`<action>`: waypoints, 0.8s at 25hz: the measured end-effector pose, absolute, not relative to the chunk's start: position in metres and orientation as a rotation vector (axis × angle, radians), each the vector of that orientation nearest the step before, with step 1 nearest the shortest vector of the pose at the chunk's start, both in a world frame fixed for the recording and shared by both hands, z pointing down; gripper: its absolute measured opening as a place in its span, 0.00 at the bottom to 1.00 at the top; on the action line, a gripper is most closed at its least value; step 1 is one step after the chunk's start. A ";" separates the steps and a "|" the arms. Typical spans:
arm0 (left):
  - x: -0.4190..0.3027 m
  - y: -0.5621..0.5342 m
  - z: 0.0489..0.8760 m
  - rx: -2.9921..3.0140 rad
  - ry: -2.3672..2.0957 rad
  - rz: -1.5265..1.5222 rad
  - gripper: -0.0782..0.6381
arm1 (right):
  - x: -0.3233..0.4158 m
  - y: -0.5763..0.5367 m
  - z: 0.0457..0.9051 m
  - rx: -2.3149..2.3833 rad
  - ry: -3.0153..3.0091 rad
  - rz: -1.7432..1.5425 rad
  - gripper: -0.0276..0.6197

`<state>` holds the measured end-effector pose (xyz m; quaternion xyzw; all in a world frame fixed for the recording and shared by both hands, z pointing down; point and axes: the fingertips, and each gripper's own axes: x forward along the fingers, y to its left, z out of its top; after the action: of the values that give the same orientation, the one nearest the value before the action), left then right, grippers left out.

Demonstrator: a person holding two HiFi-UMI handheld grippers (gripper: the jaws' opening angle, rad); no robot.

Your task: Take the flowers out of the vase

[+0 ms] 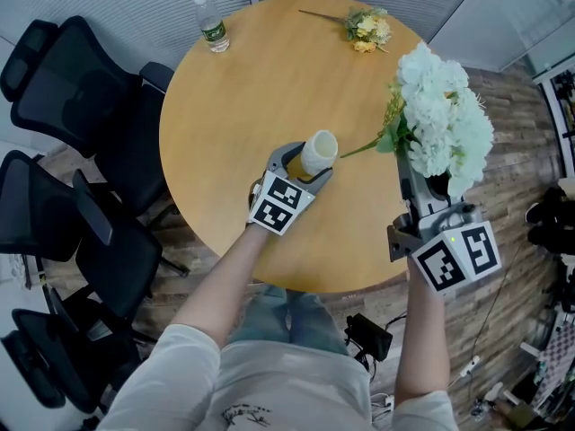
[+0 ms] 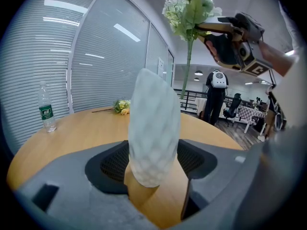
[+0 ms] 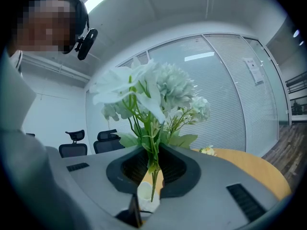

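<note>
A water bottle [image 1: 212,27] stands at the far left edge of the desk [image 1: 225,133]. Nearer the front edge, the left gripper [image 1: 304,171] is clamped on the vase [image 1: 320,151], with one jaw pressing each side of its body. Farther right, a yellow bunch [image 1: 367,30] lies on the far edge of the desk. At the right, the right gripper [image 1: 420,187] has its jaws narrowed onto the stems of the white flowers [image 1: 440,119], which are held clear of the vase with the stem tip just beside its mouth.
</note>
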<state>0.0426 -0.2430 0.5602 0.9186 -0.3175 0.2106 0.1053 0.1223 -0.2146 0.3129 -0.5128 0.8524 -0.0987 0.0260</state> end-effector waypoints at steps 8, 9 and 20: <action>0.040 -0.251 0.558 2.706 -0.928 0.604 0.56 | 0.126 -0.216 0.320 -1.599 2.640 -0.344 0.12; 0.040 -0.252 0.557 2.706 -0.927 0.603 0.56 | 0.127 -0.215 0.321 -1.601 2.640 -0.353 0.12; 0.036 -0.258 0.556 2.687 -0.951 0.610 0.56 | 0.139 -0.215 0.341 -1.632 2.653 -0.438 0.12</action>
<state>0.0360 -0.2579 0.5565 0.9159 -0.3242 0.2078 0.1129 0.1392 -0.2146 0.3408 -0.5190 0.8433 -0.1394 -0.0018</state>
